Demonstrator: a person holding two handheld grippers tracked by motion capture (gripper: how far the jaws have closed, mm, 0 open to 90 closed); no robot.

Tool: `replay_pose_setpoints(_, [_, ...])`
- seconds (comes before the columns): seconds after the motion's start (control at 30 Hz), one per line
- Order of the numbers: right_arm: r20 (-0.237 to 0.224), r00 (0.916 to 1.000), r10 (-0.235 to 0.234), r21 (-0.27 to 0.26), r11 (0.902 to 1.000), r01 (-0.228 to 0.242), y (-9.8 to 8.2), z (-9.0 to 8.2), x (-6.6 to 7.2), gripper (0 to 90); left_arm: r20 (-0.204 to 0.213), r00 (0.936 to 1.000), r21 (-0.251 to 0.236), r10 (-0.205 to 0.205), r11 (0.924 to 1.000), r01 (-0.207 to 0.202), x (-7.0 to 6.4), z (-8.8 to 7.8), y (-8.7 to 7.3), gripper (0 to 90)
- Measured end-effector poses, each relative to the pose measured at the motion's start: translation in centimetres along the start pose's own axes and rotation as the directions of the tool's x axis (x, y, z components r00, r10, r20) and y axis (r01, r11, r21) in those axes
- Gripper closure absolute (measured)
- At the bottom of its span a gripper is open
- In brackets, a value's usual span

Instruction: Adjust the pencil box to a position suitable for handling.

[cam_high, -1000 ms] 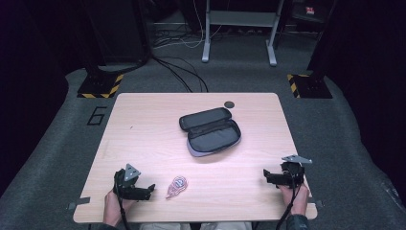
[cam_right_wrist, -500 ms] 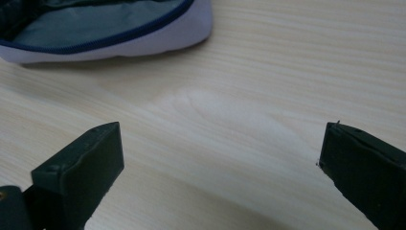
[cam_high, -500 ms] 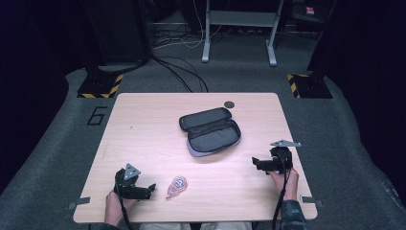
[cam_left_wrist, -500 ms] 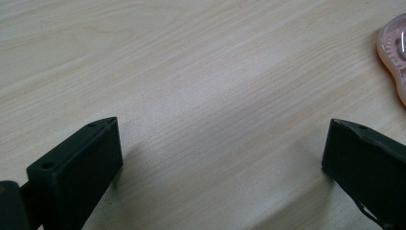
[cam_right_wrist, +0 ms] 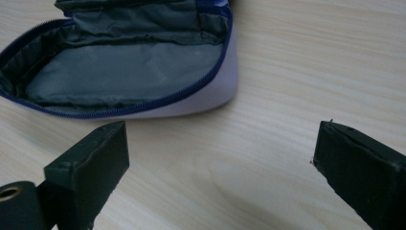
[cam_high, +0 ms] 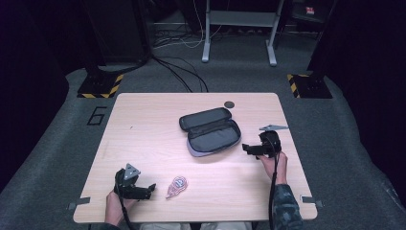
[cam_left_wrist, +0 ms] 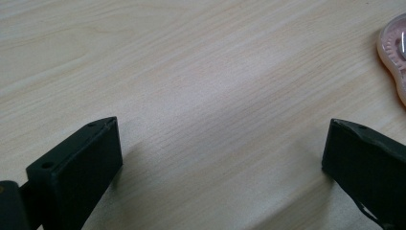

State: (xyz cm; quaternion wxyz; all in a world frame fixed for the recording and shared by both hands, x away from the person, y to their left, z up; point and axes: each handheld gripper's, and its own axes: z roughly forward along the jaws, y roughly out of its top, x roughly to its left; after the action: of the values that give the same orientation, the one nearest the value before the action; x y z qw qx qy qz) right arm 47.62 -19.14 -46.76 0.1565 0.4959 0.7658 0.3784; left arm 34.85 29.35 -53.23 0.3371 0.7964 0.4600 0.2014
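An open zip case (cam_high: 210, 131) with grey lining and a blue zipper lies in the middle of the wooden table (cam_high: 143, 120); in the right gripper view the case (cam_right_wrist: 129, 72) fills the upper left. My right gripper (cam_high: 246, 149) is open just right of the case, low over the table, its jaws pointing left with nothing between them. My left gripper (cam_high: 149, 189) rests open near the front left edge. A small pink coiled thing (cam_high: 176, 186) lies just to its right, and the pink thing (cam_left_wrist: 395, 57) shows at the right edge of the left gripper view.
A small dark round disc (cam_high: 230, 104) lies near the table's far edge. Beyond the table are cables (cam_high: 182, 72) on the floor, a grey metal stand (cam_high: 239, 28) and yellow-black striped feet (cam_high: 100, 88).
My right gripper has moved away from the front right edge, forward and left, up to the open case. The left gripper has stayed put.
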Motion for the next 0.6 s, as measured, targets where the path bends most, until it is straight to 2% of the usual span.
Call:
replay_pose_setpoints(0.1, [-0.008, 0.9999, -0.010, -0.001, 0.9999, 0.010, 1.0, 0.9, 0.1, 6.7, 0.000, 1.0000, 0.002, 0.006, 1.0000, -0.006, 0.0, 0.0, 0.0, 0.1])
replay_pose_setpoints(0.13, [-0.020, 0.9998, 0.002, 0.013, 0.9999, -0.002, 1.4, 1.3, 0.1, 7.7, 0.000, 1.0000, 0.004, 0.009, 1.0000, -0.009, 0.1, 0.0, 0.0, 0.1])
replay_pose_setpoints(0.27, [-0.019, 0.9996, -0.021, 0.026, 0.9994, 0.021, 2.9, 2.9, 0.1, 16.6, 0.000, 1.0000, -0.001, 0.006, 1.0000, -0.006, 0.0, 0.0, 0.0, 0.1])
replay_pose_setpoints(0.33, [-0.004, 0.9997, -0.025, 0.031, 0.9992, 0.025, 3.6, 3.7, 0.1, 28.9, 0.000, 1.0000, 0.003, 0.010, 0.9999, -0.010, 0.1, 0.0, 0.0, 0.1])
replay_pose_setpoints(0.37, [0.013, 0.9994, -0.033, 0.037, 0.9988, 0.032, 4.1, 4.3, 0.0, 30.8, 0.000, 1.0000, 0.004, 0.009, 0.9999, -0.009, 0.1, 0.0, 0.0, 0.1])
replay_pose_setpoints(0.4, [0.019, 0.9997, -0.013, 0.047, 0.9988, 0.012, 4.5, 4.7, 0.0, 35.8, 0.000, 1.0000, 0.000, 0.006, 1.0000, -0.006, 0.0, 0.0, 0.0, 0.1])
replay_pose_setpoints(0.43, [0.035, 0.9992, -0.019, 0.052, 0.9985, 0.017, 4.8, 5.2, -0.1, 39.4, 0.000, 1.0000, 0.003, 0.007, 1.0000, -0.007, 0.0, 0.0, 0.0, 0.1])
replay_pose_setpoints(0.5, [0.029, 0.9996, -0.004, 0.073, 0.9973, 0.001, 5.4, 5.8, -0.5, 47.3, 0.000, 1.0000, 0.000, -0.001, 1.0000, 0.001, 0.0, 0.0, 0.0, 0.1])
replay_pose_setpoints(0.53, [0.042, 0.9991, -0.007, 0.068, 0.9977, 0.004, 5.5, 6.1, -0.5, 51.0, 0.000, 0.9999, 0.004, 0.010, 0.9999, -0.010, 0.1, 0.0, 0.0, 0.1])
replay_pose_setpoints(0.6, [0.045, 0.9988, -0.021, 0.088, 0.9959, 0.017, 5.8, 6.8, -0.7, 59.7, 0.000, 1.0000, 0.000, 0.005, 1.0000, -0.005, 0.0, 0.0, 0.0, 0.1])
